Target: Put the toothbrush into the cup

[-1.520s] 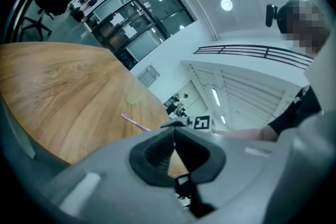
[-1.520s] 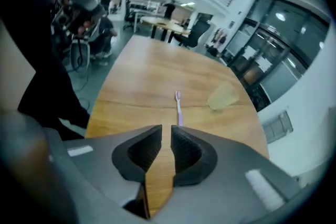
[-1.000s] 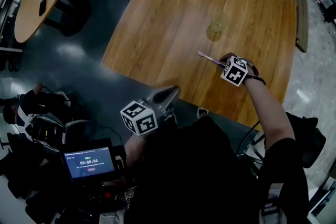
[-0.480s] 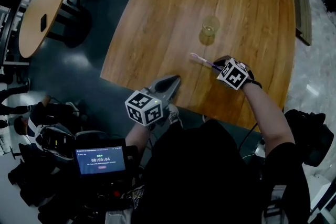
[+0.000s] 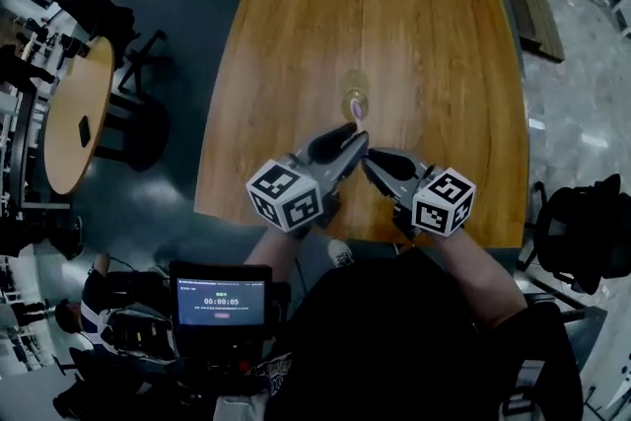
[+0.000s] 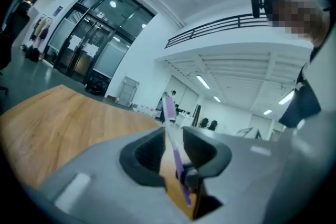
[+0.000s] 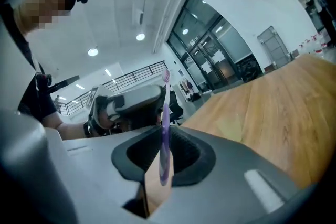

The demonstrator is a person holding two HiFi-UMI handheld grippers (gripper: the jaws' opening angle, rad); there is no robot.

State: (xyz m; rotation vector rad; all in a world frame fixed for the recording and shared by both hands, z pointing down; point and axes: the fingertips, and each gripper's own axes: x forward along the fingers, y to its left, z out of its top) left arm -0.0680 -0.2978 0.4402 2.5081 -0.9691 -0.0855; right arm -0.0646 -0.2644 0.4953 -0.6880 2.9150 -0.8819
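On the table point(image 5: 434, 35): square wooden top, bare apart from one cup; both grippers meet above its near half.
Screen point(image 5: 221, 296): below the table's near edge, timer reads 00:00:05 (the smaller print under it is too small to read).
Left gripper point(image 5: 361, 139): tips touching or nearly touching the right gripper's tips. The toothbrush point(image 6: 169, 109) stands in the narrow slot between its jaws, against the right-hand pad. Whether the pads pinch it is unclear.
Right gripper point(image 5: 367, 159): jaws clenched on the toothbrush shaft, which stands upright, bristle end up, with the tail end hanging into the slot.
Cup point(image 5: 352, 100): small, see-through, yellowish, upright near the table's middle and just beyond the gripper tips. What it holds, if anything, cannot be made out.
Toothbrush: purple and thin, outside the cup. In the head view its head shows at the cup's near rim.
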